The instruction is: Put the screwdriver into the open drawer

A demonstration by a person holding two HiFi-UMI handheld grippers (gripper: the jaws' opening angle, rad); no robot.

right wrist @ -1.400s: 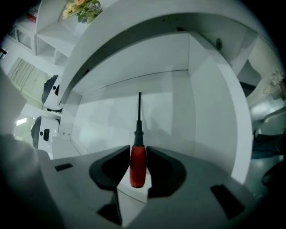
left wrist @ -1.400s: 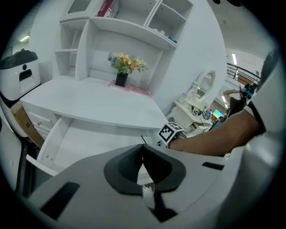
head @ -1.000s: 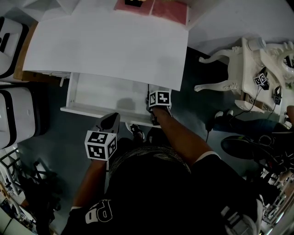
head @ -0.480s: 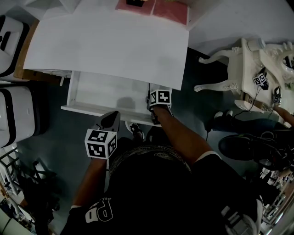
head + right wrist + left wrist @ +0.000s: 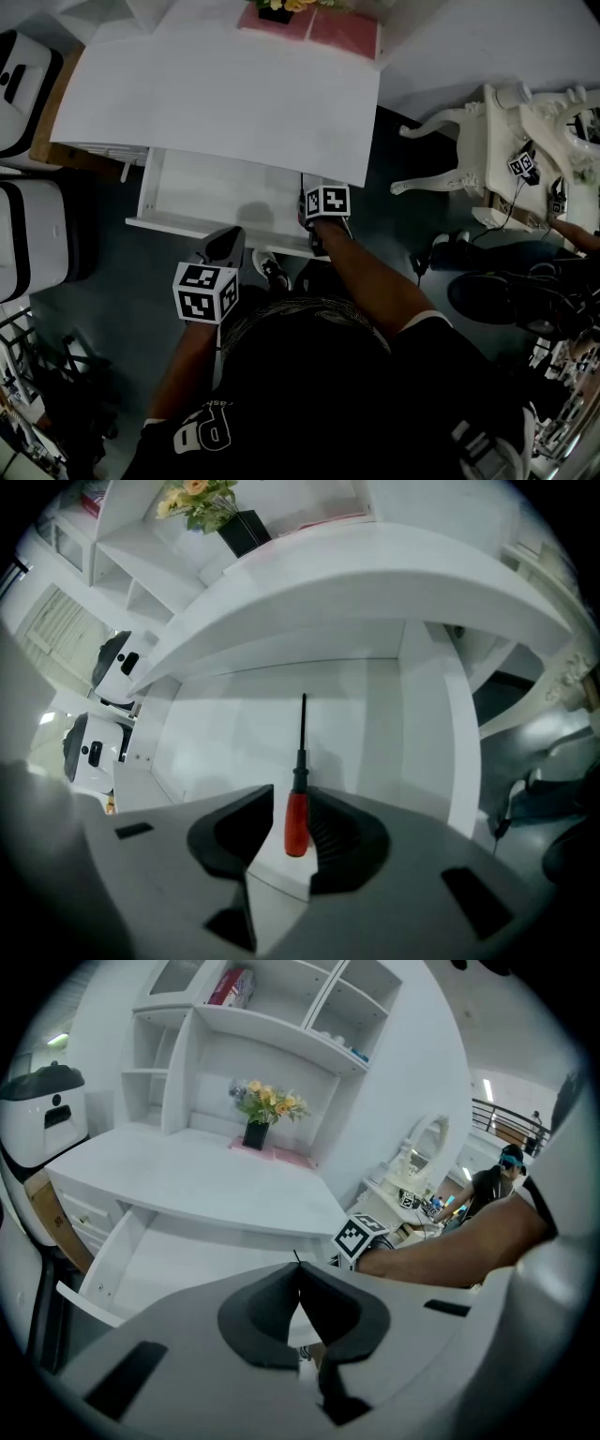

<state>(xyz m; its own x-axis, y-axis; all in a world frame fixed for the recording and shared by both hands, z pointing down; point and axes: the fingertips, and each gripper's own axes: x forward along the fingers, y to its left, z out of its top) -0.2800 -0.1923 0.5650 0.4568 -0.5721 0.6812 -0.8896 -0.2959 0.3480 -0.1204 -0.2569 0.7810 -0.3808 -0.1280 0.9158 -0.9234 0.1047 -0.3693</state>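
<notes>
Almost nothing had moved since a half second before; only my head camera drifted slightly. The right gripper (image 5: 291, 795) hung over the open drawer (image 5: 202, 192) at its 4 o'clock corner. Its jaws stood apart, and the red-handled screwdriver (image 5: 296, 822) lay between them, touching one pad, with the shaft toward 12 o'clock. The left gripper (image 5: 298, 1271) was closed on nothing.

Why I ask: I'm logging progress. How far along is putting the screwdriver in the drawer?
Done: the drawer is open, and the screwdriver lies inside it, seemingly released. In hand: the right gripper has its jaws apart around the red handle. Left: withdraw that gripper. The left gripper is shut and empty.
</notes>
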